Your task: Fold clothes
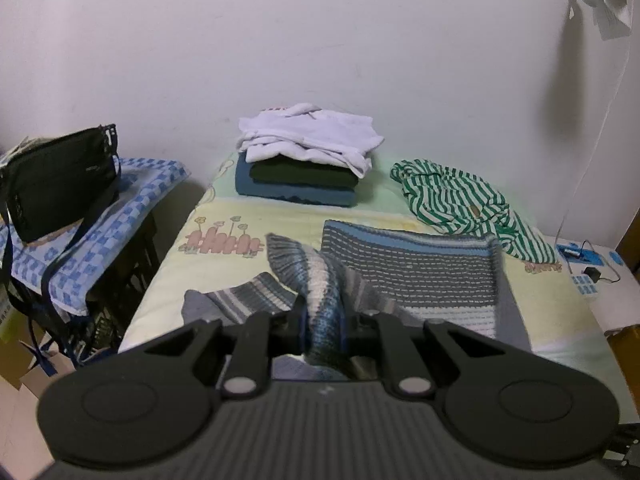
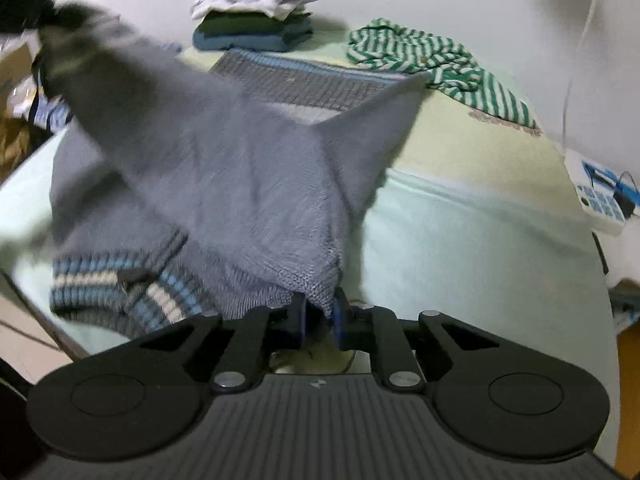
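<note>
On the bed (image 1: 224, 216), a folded stack (image 1: 304, 160) against the white wall (image 1: 280, 40).

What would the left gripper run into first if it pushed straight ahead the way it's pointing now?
Probably the grey knit sweater itself: the left gripper is shut on its striped sleeve, and the sweater's body lies spread on the bed directly ahead. Depth is hard to judge through the fisheye.

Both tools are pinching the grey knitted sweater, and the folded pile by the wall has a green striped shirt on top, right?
Not quite. The folded pile is topped by white clothes; the green striped shirt lies crumpled beside it, as the left wrist view shows. Both tools do pinch the sweater.
</note>
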